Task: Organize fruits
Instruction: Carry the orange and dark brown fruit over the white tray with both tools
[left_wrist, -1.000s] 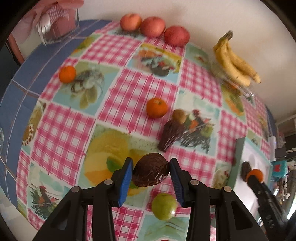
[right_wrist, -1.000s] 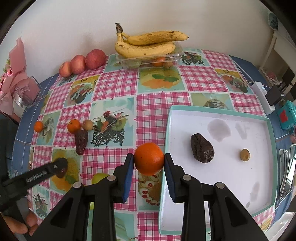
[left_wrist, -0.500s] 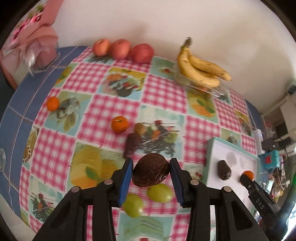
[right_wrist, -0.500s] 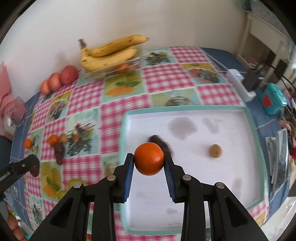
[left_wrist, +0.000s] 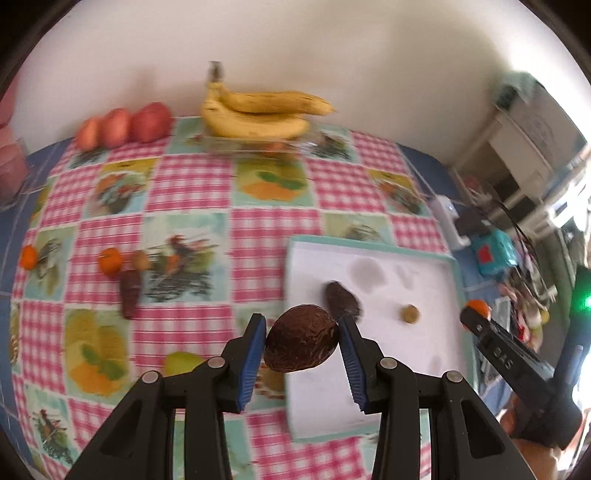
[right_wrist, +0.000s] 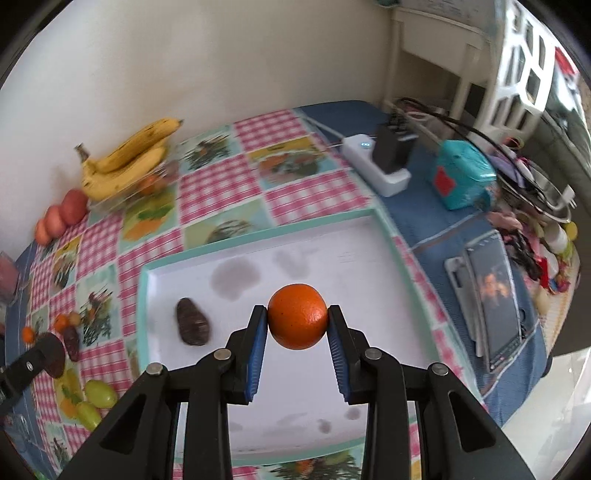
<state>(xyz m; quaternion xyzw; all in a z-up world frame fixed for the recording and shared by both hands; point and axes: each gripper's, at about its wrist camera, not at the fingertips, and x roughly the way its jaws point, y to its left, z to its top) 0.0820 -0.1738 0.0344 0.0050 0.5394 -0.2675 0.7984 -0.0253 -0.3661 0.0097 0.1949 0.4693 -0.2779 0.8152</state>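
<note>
Left wrist view: our left gripper (left_wrist: 302, 345) clamps a brown wrinkled fruit (left_wrist: 301, 342) in the air above the near left edge of the tray (left_wrist: 373, 250). On the tray lie a dark fruit (left_wrist: 341, 301) and a small round one (left_wrist: 409, 314). Right wrist view: our right gripper (right_wrist: 297, 326) pinches an orange (right_wrist: 297, 321) over the tray's middle. Bananas (right_wrist: 127, 157) sit by the wall.

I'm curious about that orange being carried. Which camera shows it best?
The right wrist view: the orange sits large and sharp at centre, clamped in the right hand-held gripper over the white tray. The left wrist view shows only a small orange sliver at that gripper's tip, far right.
</note>
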